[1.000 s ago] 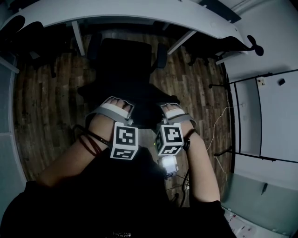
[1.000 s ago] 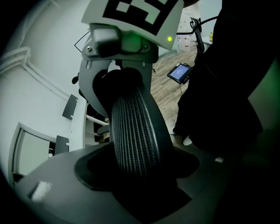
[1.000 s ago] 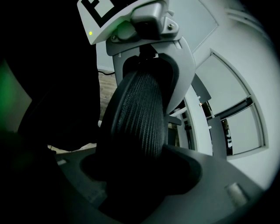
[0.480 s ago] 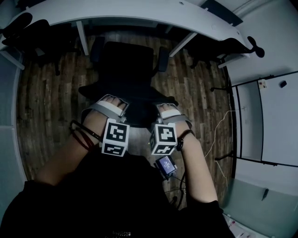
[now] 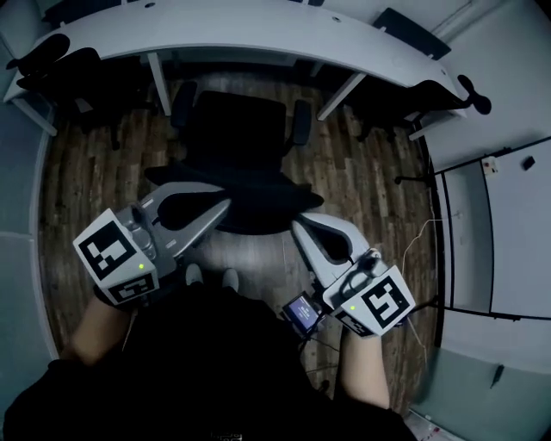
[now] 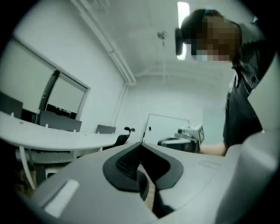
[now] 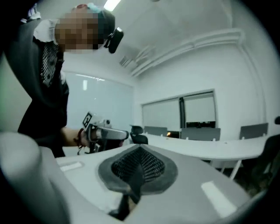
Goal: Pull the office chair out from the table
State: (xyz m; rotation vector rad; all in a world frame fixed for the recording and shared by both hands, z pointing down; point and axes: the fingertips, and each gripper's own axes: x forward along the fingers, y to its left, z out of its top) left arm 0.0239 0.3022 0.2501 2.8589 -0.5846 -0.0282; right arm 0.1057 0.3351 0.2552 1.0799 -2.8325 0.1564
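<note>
The office chair [image 5: 237, 138] stands on the wooden floor [image 5: 86, 181] just in front of the person. Its backrest faces them, its armrests are close to the edge of the curved white tabletop [image 5: 258, 26], and its seat shows fully in the head view rather than tucked underneath. Judged from that, the pull looks mostly or wholly done. Another dark chair [image 5: 52, 60] at the left end remains pushed in against the tabletop, which marks the contrast. The left hand-held gripper [image 6: 142, 151] has its jaws pressed together with nothing between them, and its own view looks level across the room toward the white wall and the tabletop, not at the chair. The right hand-held gripper [image 7: 139, 155] is likewise shut and empty, its ribbed pads meeting along one seam. In the head view both are raised at the person's sides, one to each side of the backrest, angled inward toward it but apart from it. That pose suggests the chair is released and free-standing. If more clearance is wanted, the backrest's top edge is the nearest hold, and the castors should let it roll easily on the boards.
</note>
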